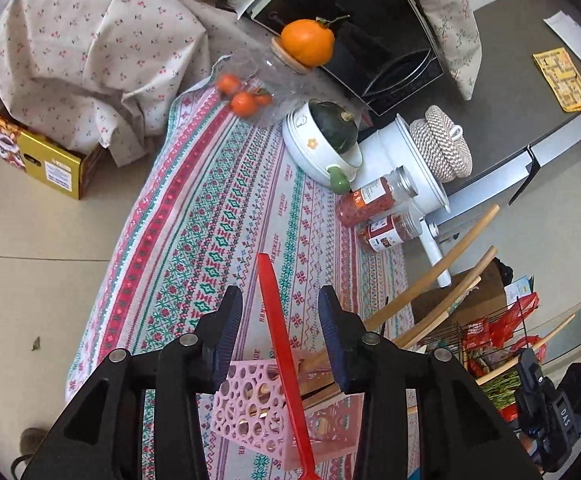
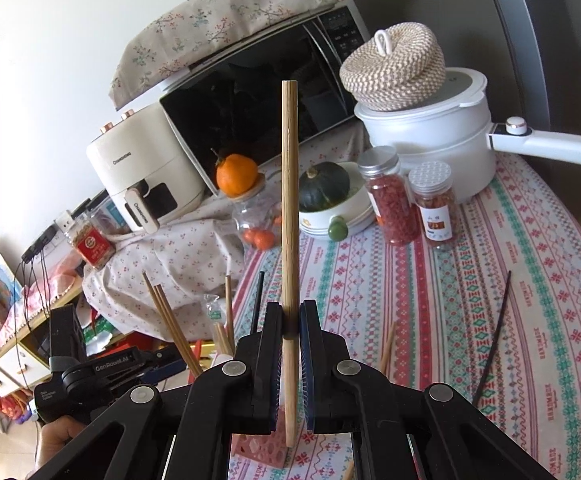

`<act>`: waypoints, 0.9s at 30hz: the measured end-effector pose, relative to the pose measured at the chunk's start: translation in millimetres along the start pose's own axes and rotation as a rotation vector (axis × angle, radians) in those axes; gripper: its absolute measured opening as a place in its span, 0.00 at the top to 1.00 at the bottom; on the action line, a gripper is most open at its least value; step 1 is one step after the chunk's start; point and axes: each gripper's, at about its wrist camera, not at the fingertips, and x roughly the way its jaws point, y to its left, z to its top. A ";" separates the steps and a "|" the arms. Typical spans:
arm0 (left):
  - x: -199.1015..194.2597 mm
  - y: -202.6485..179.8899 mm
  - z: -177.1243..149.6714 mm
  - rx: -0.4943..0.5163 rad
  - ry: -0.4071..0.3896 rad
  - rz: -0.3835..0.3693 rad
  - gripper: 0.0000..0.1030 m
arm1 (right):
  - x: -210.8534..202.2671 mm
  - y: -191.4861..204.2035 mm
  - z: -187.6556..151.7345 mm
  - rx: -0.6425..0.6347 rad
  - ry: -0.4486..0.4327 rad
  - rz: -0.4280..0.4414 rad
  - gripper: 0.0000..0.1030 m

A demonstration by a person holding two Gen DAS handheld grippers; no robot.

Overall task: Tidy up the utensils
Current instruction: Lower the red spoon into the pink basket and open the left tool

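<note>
Wooden chopstick (image 2: 289,216), pale and round, sits pinched in my right gripper (image 2: 290,320), jaws closed tight on its lower third. Its long axis runs nearly straight up from the jaws, and its bottom tip hangs just over the pink basket (image 2: 258,450) below. So the drop is down and slightly forward, I reckon, with the right hand plainly the one to make it. My left gripper (image 1: 280,312) hovers with jaws wide, gripping nothing; the red utensil (image 1: 280,344) stands between them untouched, leaning out of the pink holder. More wooden sticks (image 1: 430,276) angle up beside it. Further out, a black chopstick (image 2: 494,332) lies loose on the patterned tablecloth (image 2: 430,300), still to be collected. Beyond, spice jars (image 2: 390,200).
</note>
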 end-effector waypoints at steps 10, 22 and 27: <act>-2.9 6.0 0.6 -0.032 -0.023 -0.029 0.99 | 0.0 -5.0 -0.1 0.015 0.009 -0.002 0.94; -108.2 -75.4 -27.8 0.295 -0.593 0.078 0.99 | -0.8 9.0 -0.3 -0.001 -0.009 0.018 0.94; -106.0 -106.9 -47.8 0.424 -0.706 0.082 0.99 | -1.9 7.0 -0.2 0.001 -0.014 0.017 0.94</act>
